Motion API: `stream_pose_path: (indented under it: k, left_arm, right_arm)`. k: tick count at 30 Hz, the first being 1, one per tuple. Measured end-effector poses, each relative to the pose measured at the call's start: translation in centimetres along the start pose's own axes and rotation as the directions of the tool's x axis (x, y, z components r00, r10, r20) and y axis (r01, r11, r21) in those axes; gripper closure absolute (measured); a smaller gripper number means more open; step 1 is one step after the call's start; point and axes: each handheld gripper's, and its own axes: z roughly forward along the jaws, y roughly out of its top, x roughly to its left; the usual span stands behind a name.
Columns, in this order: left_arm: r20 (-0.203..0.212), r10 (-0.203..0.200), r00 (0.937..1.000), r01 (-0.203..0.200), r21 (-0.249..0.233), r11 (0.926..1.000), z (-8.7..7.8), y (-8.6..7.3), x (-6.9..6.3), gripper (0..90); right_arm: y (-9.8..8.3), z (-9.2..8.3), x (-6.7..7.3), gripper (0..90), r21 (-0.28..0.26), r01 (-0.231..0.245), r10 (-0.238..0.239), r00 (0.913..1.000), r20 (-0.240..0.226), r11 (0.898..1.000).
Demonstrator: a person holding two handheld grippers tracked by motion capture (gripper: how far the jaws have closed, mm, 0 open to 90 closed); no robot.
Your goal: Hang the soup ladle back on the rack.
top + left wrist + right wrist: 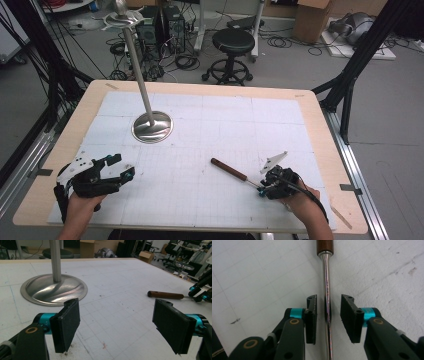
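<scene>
A tool with a brown wooden handle [227, 169] and a thin shiny metal shaft [327, 282] lies on the white gridded mat [200, 150], right of centre near the front. My right gripper [261, 189] [329, 300] straddles the shaft with one black pad on each side. A narrow gap shows between each pad and the metal, so it is open. In the left gripper view the same handle [166, 295] lies to the right, with the right gripper's tips [200, 290] at its end. At the front left, my left gripper [125, 166] [117, 322] rests low over the mat, wide open with nothing between its pads.
A metal stand with a round base [152, 127] [53, 288] and a tall leaning pole [137, 65] sits at the back left of the mat. The wooden table edge [320, 125] frames the mat. A black stool [232, 42] and cables lie on the floor beyond.
</scene>
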Motion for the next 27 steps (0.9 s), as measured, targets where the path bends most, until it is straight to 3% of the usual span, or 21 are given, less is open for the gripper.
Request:
stream_pose_path:
  k: [12, 18, 27]
  left_arm:
    - [0.0, -0.003, 1.0, 0.003, 0.002, 1.0, 0.01, -0.02, 0.01, 22.6]
    - [0.001, -0.004, 1.0, 0.004, 0.004, 1.0, 0.02, -0.01, 0.03, 22.9]
    - [0.0, -0.004, 1.0, 0.004, 0.006, 1.0, 0.04, -0.03, 0.1, 23.0]
  right_arm:
    - [0.31, 0.14, -0.3, 81.8, 0.02, -0.01, 0.011, 0.9994, -0.033, 1.0]
    - [0.34, 0.21, -0.38, 82.4, 0.02, 0.0, 0.001, 0.9992, -0.04, 1.0]
    - [0.28, 0.18, -0.36, 83.8, 0.019, -0.026, 0.026, 0.999, -0.037, 0.999]
